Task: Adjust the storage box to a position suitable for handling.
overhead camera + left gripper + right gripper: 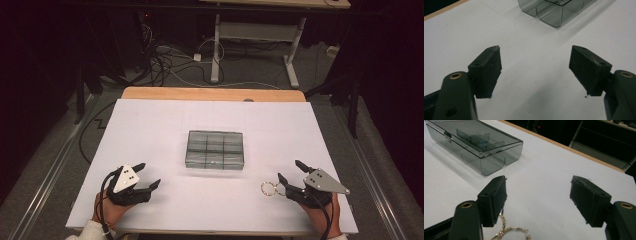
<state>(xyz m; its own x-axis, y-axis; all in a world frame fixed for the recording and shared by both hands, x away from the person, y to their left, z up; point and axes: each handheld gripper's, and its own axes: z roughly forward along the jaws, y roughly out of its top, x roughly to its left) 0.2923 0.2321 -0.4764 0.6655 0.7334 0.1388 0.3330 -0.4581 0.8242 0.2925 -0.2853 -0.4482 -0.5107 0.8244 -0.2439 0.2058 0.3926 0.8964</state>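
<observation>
A smoky clear plastic box (215, 149) with a closed lid and inner dividers sits mid-table; its corner shows in the left gripper view (551, 12) and its whole latch side in the right gripper view (474, 143). A gold chain bracelet (269, 188) lies on the white sheet just left of my right gripper (291, 171), and it shows below the left jaw in the right gripper view (510, 231). My right gripper (537, 200) is open with nothing between its jaws. At the near left, my left gripper (148, 175) rests open over bare sheet (535, 70).
A white sheet (150, 130) covers the wooden table, whose far edge (210, 94) shows bare wood. Beyond it are floor cables (175, 65) and another desk's white legs (216, 45). A metal rail (50, 170) runs along the left.
</observation>
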